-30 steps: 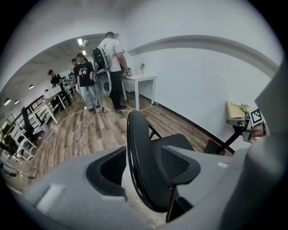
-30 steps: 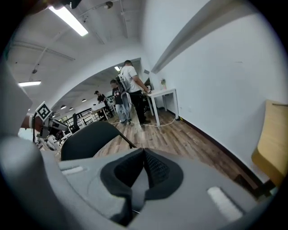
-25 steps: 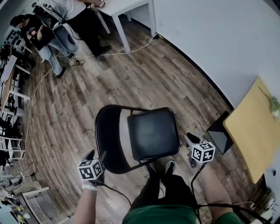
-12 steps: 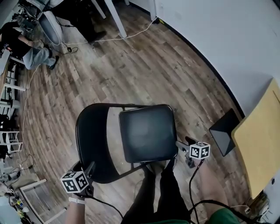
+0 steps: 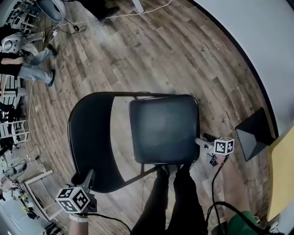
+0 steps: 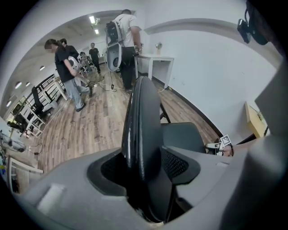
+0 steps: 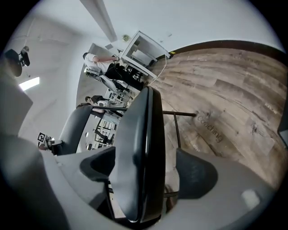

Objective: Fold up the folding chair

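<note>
A black folding chair stands open on the wood floor, its backrest (image 5: 89, 137) to the left and its padded seat (image 5: 163, 128) to the right. My left gripper (image 5: 87, 180) is at the lower end of the backrest's rim. In the left gripper view the backrest (image 6: 141, 112) fills the gap of the left gripper (image 6: 144, 166); its jaws have just been closing and now press on it. My right gripper (image 5: 200, 141) reaches to the seat's right edge. Its jaws have just been opening: the seat edge (image 7: 139, 143) stands inside the right gripper (image 7: 148, 175), with floor showing beside one pad.
My own legs (image 5: 174, 202) stand just below the chair. A black panel (image 5: 255, 133) leans by the white wall and a yellow tabletop (image 5: 282, 174) lies at the far right. People (image 5: 27, 59) and racks are at the far left; a white cable (image 5: 138, 11) crosses the floor.
Both grippers have sunk onto the chair. The right one came in from beside the seat's corner and now stands open around the seat's edge; the left one has settled over the backrest's rim.
</note>
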Motion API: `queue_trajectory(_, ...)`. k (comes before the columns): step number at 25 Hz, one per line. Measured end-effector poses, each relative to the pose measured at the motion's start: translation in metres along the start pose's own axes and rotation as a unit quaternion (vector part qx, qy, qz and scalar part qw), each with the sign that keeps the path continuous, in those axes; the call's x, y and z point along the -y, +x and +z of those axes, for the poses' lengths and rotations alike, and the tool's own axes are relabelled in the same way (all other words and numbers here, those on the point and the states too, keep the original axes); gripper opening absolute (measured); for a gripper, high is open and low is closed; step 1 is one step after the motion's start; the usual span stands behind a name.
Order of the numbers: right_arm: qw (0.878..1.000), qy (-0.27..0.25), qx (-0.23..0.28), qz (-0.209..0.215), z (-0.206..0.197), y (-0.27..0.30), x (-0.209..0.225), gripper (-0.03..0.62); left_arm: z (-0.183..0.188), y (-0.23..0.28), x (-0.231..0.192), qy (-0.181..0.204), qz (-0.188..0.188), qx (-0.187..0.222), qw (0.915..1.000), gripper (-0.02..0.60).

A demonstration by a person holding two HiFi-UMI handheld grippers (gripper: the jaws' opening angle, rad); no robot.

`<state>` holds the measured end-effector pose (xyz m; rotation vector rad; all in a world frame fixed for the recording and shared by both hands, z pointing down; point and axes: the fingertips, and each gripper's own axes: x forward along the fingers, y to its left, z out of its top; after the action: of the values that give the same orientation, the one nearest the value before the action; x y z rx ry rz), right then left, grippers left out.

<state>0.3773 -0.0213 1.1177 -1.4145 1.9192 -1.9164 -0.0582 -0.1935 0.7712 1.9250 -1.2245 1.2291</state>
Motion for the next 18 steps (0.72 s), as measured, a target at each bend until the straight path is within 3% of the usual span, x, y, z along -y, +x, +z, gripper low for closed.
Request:
queue_trajectory(8,0.996,0.030,-0.044,0.069,-0.014,0.046,0.010,0.419,0.002,0.003,-0.003,0.001,0.015,0.022,0.9996,0.249)
queue_trajectory(13,0.987,0.059,-0.076,0.132,-0.023,0.067,-0.006,0.415,0.004,0.005,-0.004,0.004,0.020,0.043,0.9989,0.250)
queue_trajectory(15,0.985,0.070,-0.086,0.131,-0.026,0.070,-0.009,0.353,0.003,0.007,-0.003,0.003,0.021,0.045,0.9988,0.250)
queue_trajectory(18,0.988,0.070,-0.077,0.116,-0.029,0.069,-0.006,0.334,0.001,0.008,-0.003,-0.001,0.023,0.041,0.9989,0.249)
